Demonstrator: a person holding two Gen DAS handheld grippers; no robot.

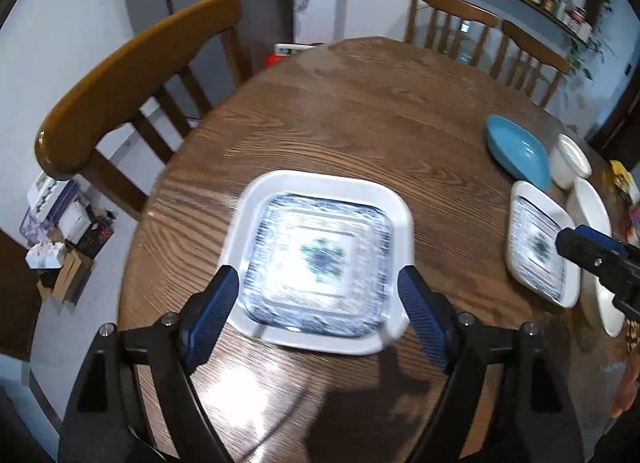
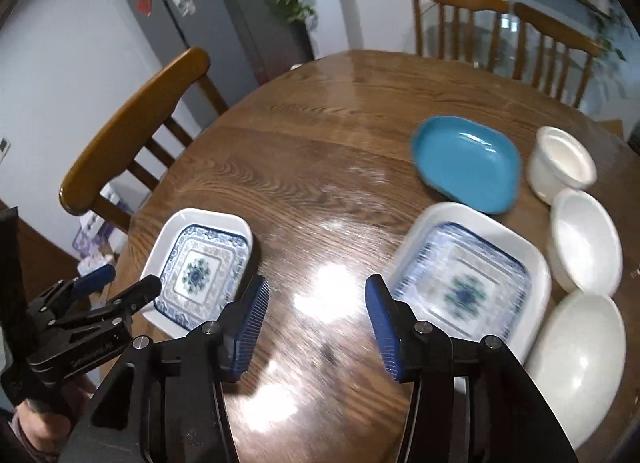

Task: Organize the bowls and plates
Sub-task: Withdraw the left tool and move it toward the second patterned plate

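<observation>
On round wooden table (image 2: pixel 320 143): two square blue-patterned white plates (image 2: pixel 202 269) (image 2: pixel 464 283), one turquoise dish (image 2: pixel 468 163), three white bowls (image 2: pixel 562 163); left gripper (image 1: pixel 318 299) and right gripper (image 2: pixel 316 323) agape, empty.

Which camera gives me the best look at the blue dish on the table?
The right wrist view. There the blue dish shows whole, its inside facing the camera, beside the white cup. The left wrist view has it only near the right edge, small and squeezed by the fisheye.
</observation>
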